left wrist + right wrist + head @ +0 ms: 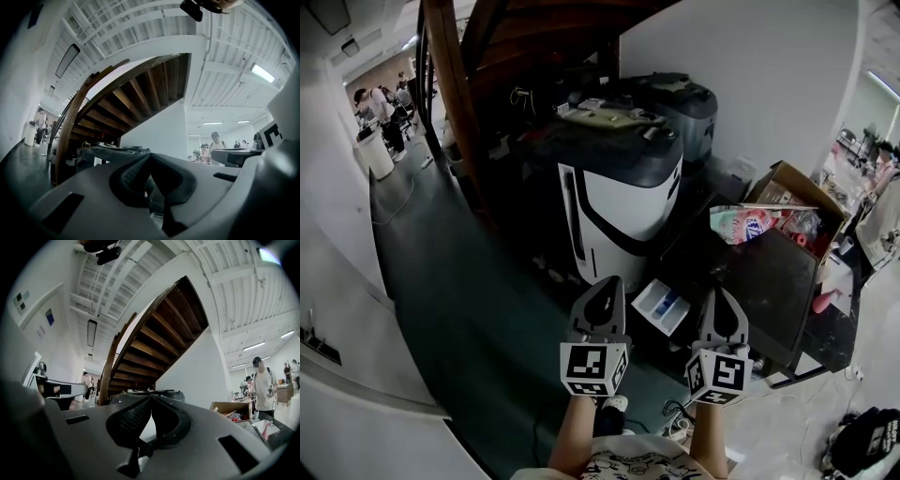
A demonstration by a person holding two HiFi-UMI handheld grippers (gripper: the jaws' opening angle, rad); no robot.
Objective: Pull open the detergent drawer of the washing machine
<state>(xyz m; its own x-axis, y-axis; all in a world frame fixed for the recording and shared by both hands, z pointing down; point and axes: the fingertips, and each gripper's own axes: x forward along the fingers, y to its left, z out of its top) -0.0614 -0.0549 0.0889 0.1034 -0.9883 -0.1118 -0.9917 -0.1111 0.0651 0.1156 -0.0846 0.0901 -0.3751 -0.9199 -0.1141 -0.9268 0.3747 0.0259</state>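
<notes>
Holding both tools shut and empty over the detergent drawer

The left tool (607, 292) and right tool (720, 305) have their jaws closed on nothing. The detergent drawer (661, 306) lies below and between them, about equally near each. Its long axis slants out from what seems to be the dark washing machine (769, 281) beyond the right tool. It looks white with a blue insert, and probably already pulled out.
</notes>
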